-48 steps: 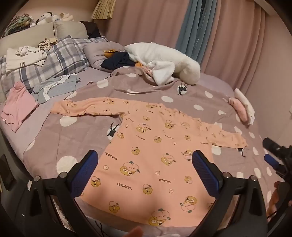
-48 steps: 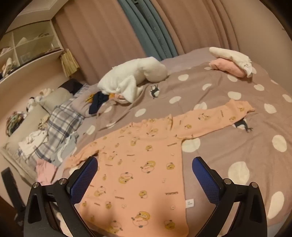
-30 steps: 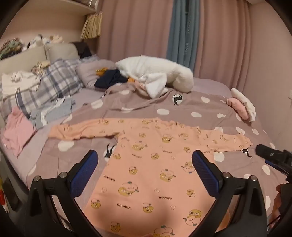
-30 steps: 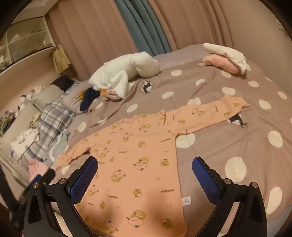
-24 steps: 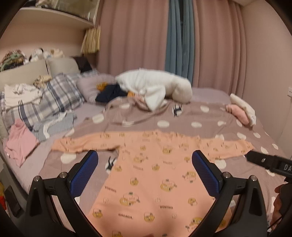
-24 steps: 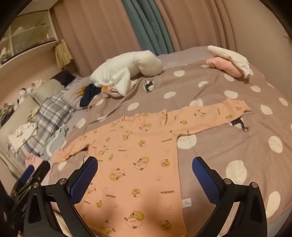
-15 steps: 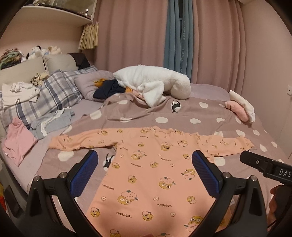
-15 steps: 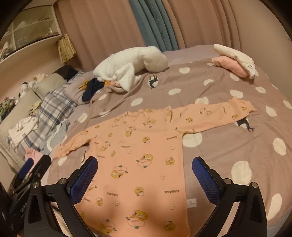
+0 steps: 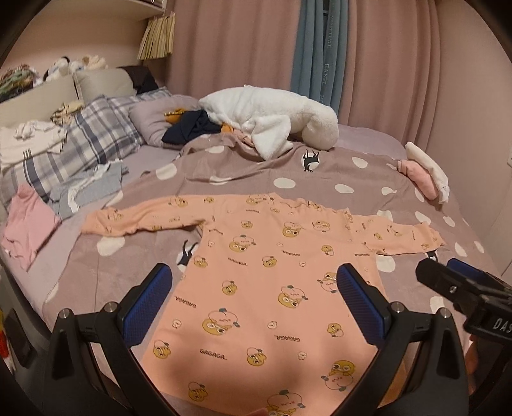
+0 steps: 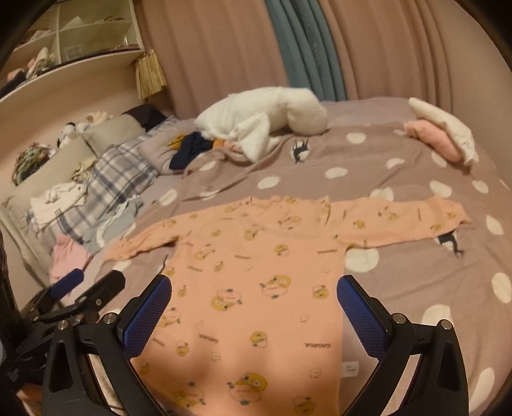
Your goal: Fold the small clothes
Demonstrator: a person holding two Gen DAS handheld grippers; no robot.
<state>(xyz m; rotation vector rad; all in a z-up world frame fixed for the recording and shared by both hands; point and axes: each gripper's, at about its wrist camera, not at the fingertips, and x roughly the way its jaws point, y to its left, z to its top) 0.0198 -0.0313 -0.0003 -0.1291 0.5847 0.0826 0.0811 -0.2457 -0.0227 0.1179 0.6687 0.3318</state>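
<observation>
Bed (image 9: pixel 368 144), mauve sheet, filling most of both views. Over it, duvet (image 9: pixel 243 172), taupe with white dots and small black cat figures, rumpled toward the head end.

Curtains (image 9: pixel 243 48), pink, with one blue panel (image 9: pixel 313 48), behind the far side.

Shelf unit (image 10: pixel 73 28), cream, upper left in right wrist view; contents too small to tell.

Top (image 9: pixel 268 288), peach, long-sleeved, cartoon-face print with "GAGAGA" lettering. Flat on duvet, centred, hem toward cameras, neckline away, both sleeves spread sideways. White label at hem's right corner (image 10: pixel 350 368). Hem partly in shadow.

Plush (image 9: pixel 272 121), white, large, lying near head end, on duvet's rumpled edge. Dark garment (image 9: pixel 192 128) just beside it, on grey pillow (image 9: pixel 153 121).

Plaid pillow (image 9: pixel 80 144), left, with pale clothes (image 9: pixel 28 140) heaped on it.

Grey garment (image 9: pixel 86 188) and pink garment (image 9: pixel 25 224), loose at left edge.

Pink and white bundle (image 9: pixel 425 172), far right edge.

Left gripper (image 9: pixel 254 296), above hem, blue pads wide apart, empty, clear of cloth.

Right gripper (image 10: pixel 254 307), likewise spread and empty, above hem; tip also seen at right in left wrist view (image 9: pixel 454 281).
</observation>
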